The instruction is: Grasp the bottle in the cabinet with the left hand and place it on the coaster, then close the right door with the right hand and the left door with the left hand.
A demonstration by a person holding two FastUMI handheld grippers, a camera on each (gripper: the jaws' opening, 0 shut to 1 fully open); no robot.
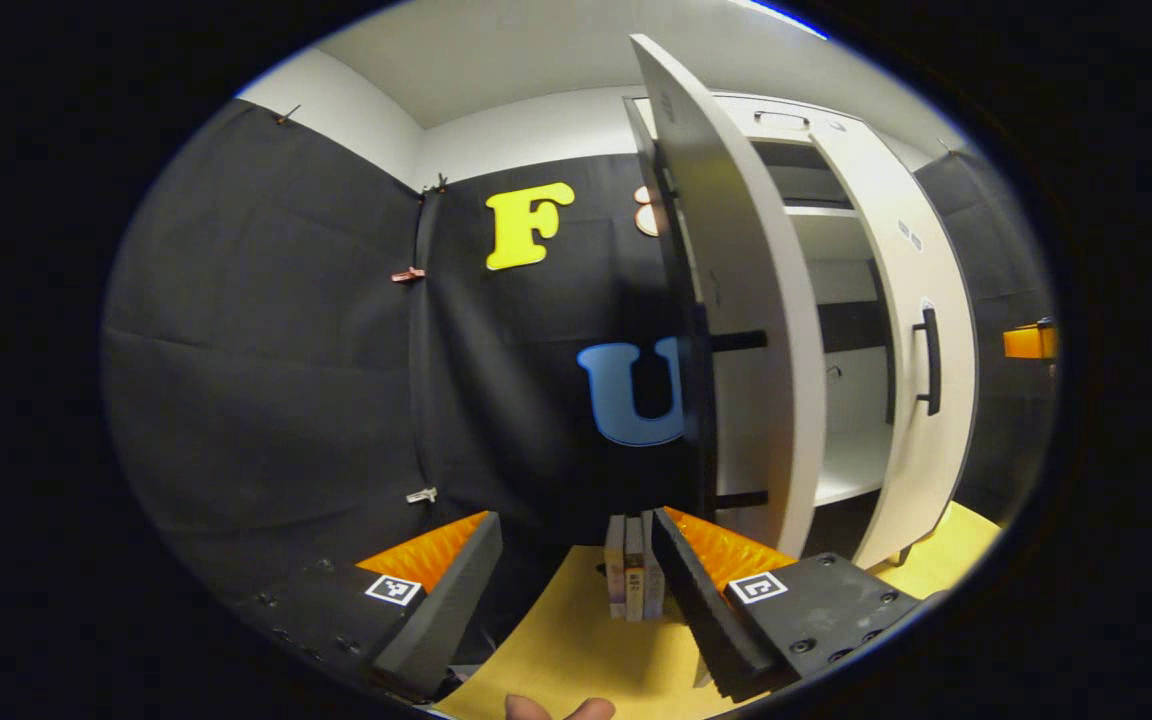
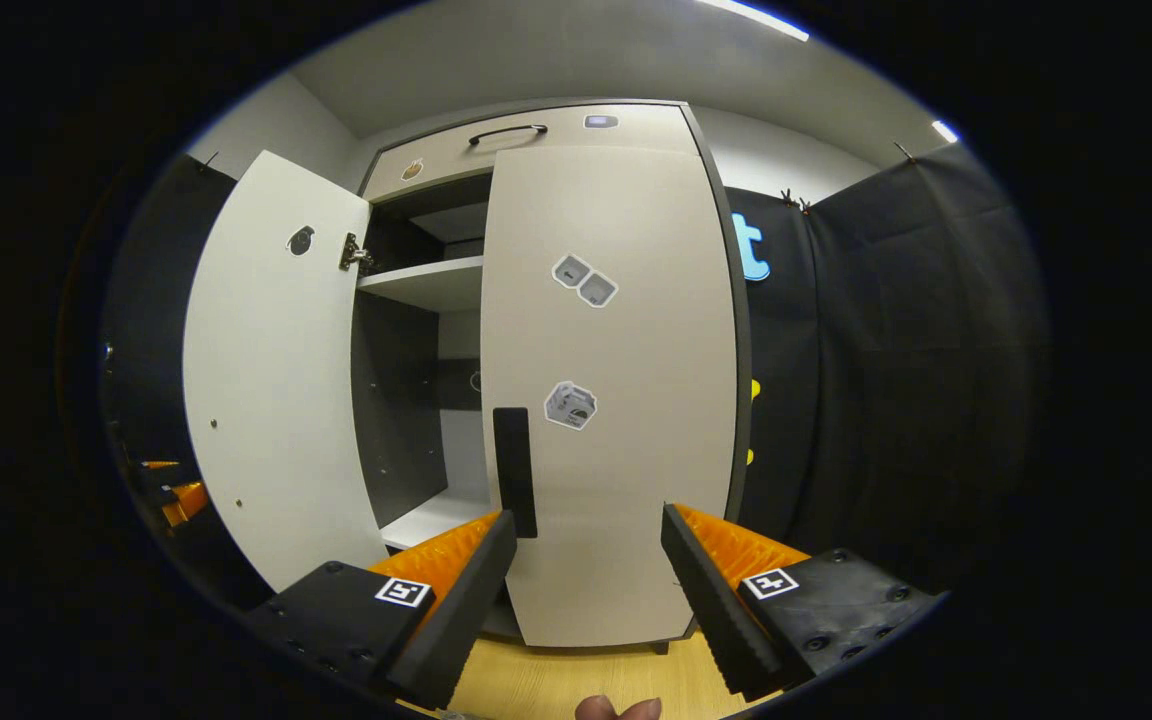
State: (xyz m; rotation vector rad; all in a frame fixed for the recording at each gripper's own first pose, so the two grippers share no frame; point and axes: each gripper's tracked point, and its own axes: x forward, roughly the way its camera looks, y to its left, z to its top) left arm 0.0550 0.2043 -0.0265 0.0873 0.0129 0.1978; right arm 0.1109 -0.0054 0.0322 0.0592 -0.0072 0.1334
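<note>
R door [image 2: 616, 400] shut, just ahead of released R gripper [image 2: 586, 570]; L door [image 1: 736, 300] ajar beside released L gripper [image 1: 576, 570]; stickers unreadable.

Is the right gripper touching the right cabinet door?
Cannot tell. In the right gripper view, the right gripper stands open in front of the right door; its fingers overlap the door, but no view shows a gap or contact plainly.

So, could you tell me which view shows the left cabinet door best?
The right gripper view: the left door stands wide open there, its inner face seen whole. The left gripper view shows the door close up and edge-on, with its handle side.
</note>
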